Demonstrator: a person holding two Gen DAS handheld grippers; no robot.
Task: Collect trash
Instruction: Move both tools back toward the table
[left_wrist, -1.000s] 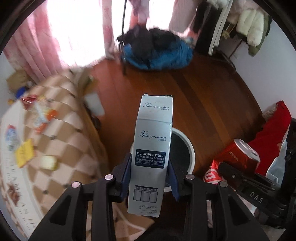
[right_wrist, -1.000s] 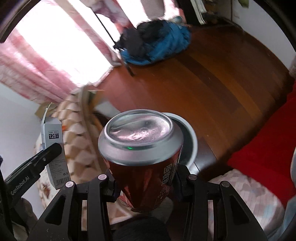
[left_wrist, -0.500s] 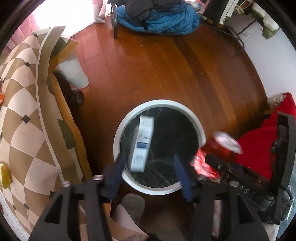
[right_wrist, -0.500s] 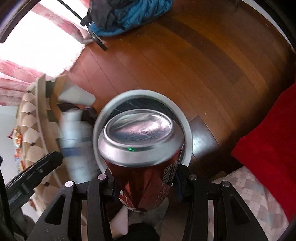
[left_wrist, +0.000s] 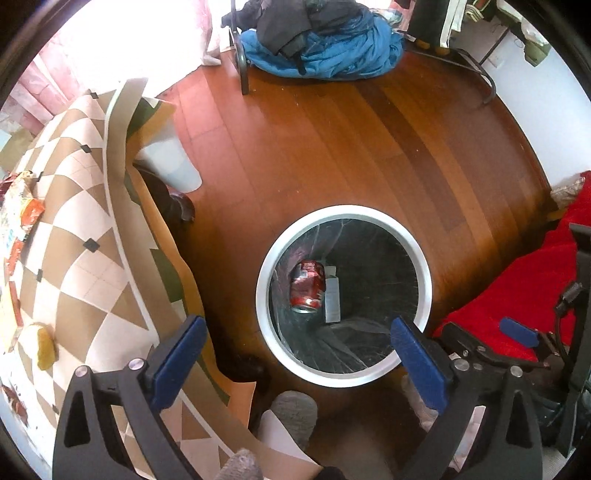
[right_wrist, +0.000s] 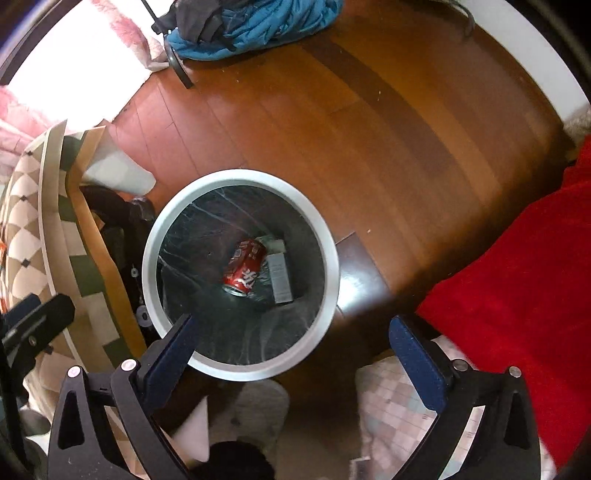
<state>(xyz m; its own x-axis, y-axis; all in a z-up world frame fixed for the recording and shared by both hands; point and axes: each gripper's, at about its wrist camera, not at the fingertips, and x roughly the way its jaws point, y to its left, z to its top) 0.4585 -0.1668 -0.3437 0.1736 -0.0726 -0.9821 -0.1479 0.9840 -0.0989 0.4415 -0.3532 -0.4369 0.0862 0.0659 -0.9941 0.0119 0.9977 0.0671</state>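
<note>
White plastic forms the rim of the round waste bin (left_wrist: 343, 210), which is lined with a black bag (left_wrist: 384, 266) and stands on the wooden floor (left_wrist: 351, 140). Two items are contained at the bottom of the bin: a red can (left_wrist: 307, 285) lying on its side, and a grey carton (left_wrist: 331, 300) lying flat, touching the can along its right flank. In the right wrist view the same red can (right_wrist: 244, 272) and grey carton (right_wrist: 280, 277) are seen side by side in the same arrangement.

The left tongs (left_wrist: 295, 354) are held wide apart with nothing between the blue pads (left_wrist: 177, 360); the bin opening is located directly ahead of and below them. The right tongs (right_wrist: 291, 350) are likewise spread wide and carry nothing; the bin is positioned ahead of them, offset toward their left finger.

To the left of the left tongs, a surface covered with a checked tan-and-cream cloth (left_wrist: 85, 229) is seen, on which snack wrappers (left_wrist: 22, 206) and a yellow piece (left_wrist: 46, 347) are lying. To the right of both tongs a red fabric (right_wrist: 517, 266) is located. Beyond the bin, well apart from it, a blue bundle of clothing (left_wrist: 325, 48) is resting on the floor.
</note>
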